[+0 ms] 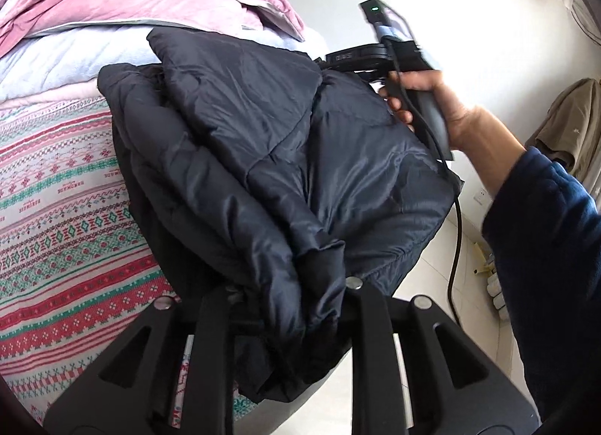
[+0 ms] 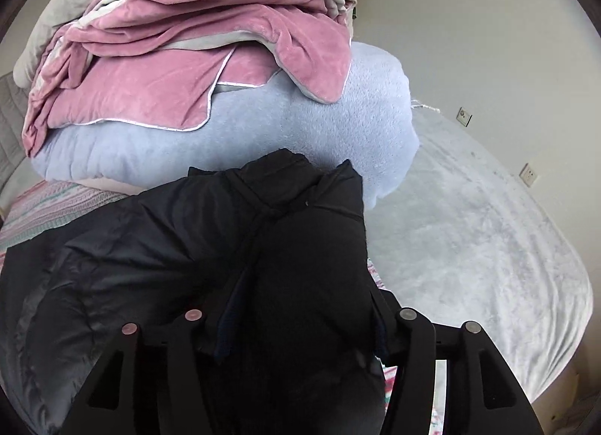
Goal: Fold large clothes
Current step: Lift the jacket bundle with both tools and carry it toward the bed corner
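left gripper point(image 1: 289, 296) is pinching a bunched fold of the dark puffer jacket point(image 1: 270, 142), jaws nearly together. right gripper point(image 2: 296, 318) has its jaws spread, jacket fabric lying between them, can't tell if the pads press it. Jacket sits at the bed's near edge on the patterned sheet point(image 1: 56, 217), pink blanket point(image 2: 169, 59) heaped on a blue one at the far end, white wall behind, floor to the right
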The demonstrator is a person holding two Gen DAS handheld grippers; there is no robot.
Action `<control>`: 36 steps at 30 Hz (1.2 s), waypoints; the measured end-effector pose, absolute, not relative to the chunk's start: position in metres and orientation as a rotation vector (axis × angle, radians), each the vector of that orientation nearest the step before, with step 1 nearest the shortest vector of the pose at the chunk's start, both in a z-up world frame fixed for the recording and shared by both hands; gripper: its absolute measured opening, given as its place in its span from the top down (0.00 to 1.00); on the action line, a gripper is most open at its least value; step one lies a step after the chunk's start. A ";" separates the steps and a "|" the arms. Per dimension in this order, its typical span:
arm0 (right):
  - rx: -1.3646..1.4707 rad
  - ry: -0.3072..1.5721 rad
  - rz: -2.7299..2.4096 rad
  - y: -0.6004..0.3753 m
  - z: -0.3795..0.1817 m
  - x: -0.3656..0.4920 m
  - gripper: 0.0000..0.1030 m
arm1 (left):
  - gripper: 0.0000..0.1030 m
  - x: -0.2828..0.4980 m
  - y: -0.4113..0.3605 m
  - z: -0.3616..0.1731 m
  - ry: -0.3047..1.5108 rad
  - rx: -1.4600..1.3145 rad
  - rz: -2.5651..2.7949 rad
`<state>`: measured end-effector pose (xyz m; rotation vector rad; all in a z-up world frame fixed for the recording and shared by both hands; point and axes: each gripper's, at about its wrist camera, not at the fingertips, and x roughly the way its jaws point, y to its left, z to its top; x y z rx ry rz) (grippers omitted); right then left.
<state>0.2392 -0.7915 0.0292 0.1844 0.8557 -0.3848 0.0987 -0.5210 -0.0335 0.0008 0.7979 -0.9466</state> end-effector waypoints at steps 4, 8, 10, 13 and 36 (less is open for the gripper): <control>0.167 0.832 -0.385 -0.784 0.045 0.218 0.41 | 0.72 0.103 -0.515 -0.028 0.842 -0.034 -0.948; 0.142 0.797 -0.370 -0.770 0.058 0.187 0.41 | 0.72 0.096 -0.493 -0.006 0.857 -0.024 -0.985; 0.142 0.774 -0.357 -0.761 0.063 0.168 0.41 | 0.72 0.094 -0.477 0.007 0.832 -0.026 -1.008; 0.180 0.716 -0.326 -0.748 0.070 0.132 0.41 | 0.72 0.098 -0.455 0.029 0.777 -0.068 -0.990; 0.339 0.748 -0.425 -0.674 -0.009 0.075 0.41 | 0.70 0.201 -0.550 -0.015 0.865 0.112 -0.762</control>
